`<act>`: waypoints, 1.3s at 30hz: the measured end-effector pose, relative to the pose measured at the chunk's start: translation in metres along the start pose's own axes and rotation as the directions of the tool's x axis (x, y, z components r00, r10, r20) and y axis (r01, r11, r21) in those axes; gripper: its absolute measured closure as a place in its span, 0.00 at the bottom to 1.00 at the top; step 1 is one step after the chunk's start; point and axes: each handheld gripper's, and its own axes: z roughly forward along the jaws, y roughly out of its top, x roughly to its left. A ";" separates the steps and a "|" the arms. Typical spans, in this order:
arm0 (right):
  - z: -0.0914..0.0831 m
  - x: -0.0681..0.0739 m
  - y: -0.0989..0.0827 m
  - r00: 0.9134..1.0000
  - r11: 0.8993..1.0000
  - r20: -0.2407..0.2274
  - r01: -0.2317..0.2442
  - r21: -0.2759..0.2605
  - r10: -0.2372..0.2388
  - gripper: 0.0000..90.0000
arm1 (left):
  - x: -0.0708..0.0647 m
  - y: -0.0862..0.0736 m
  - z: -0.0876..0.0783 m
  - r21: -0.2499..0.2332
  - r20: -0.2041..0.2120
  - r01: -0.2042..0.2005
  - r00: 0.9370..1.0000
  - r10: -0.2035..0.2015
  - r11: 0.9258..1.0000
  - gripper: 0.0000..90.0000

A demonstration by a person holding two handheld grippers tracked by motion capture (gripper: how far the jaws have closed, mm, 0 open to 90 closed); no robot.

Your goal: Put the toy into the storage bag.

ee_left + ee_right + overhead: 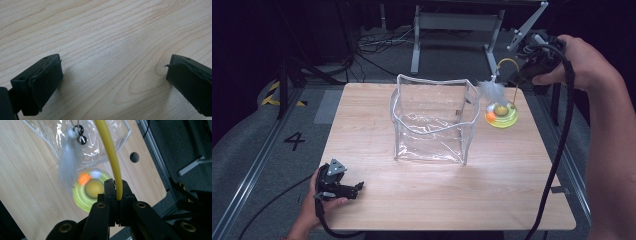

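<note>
The wooden table [377, 200] has a floppy see-through plastic bag [432, 122] standing open in the middle, and just right of it hangs the cat toy [501, 116]: a neon yellow-green round tray with orange, white and yellow balls in it, a curved yellow wand [110, 155] coming up from it, and a white feather [493, 90] with little bells [80, 134] dangling off the end. The right gripper [117, 191] is clenched tight on that yellow wand, holding the toy just above the table's far right part. The left gripper [112, 75] sits released at the near left edge with its jaws wide apart over bare wood.

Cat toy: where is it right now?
In the high view the cat toy hangs at the table's far right, just right of the clear bag, with the right gripper shut on its yellow wire.
</note>
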 end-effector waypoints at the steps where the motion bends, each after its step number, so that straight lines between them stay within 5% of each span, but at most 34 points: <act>1: -0.003 -0.002 0.003 1.000 1.000 -0.001 0.000 -0.009 0.000 0.98 | 0.000 0.000 0.000 -0.003 0.000 -0.002 1.000 0.002 1.000 0.01; 20: -0.019 -0.006 0.054 1.000 0.998 0.009 0.026 -0.059 -0.025 0.98 | 0.001 0.000 0.000 0.001 0.006 -0.005 1.000 0.005 1.000 0.01; 39: 0.017 -0.004 0.095 1.000 0.998 -0.005 0.023 -0.066 -0.023 0.98 | 0.001 0.000 0.000 0.001 0.008 -0.009 1.000 0.009 1.000 0.01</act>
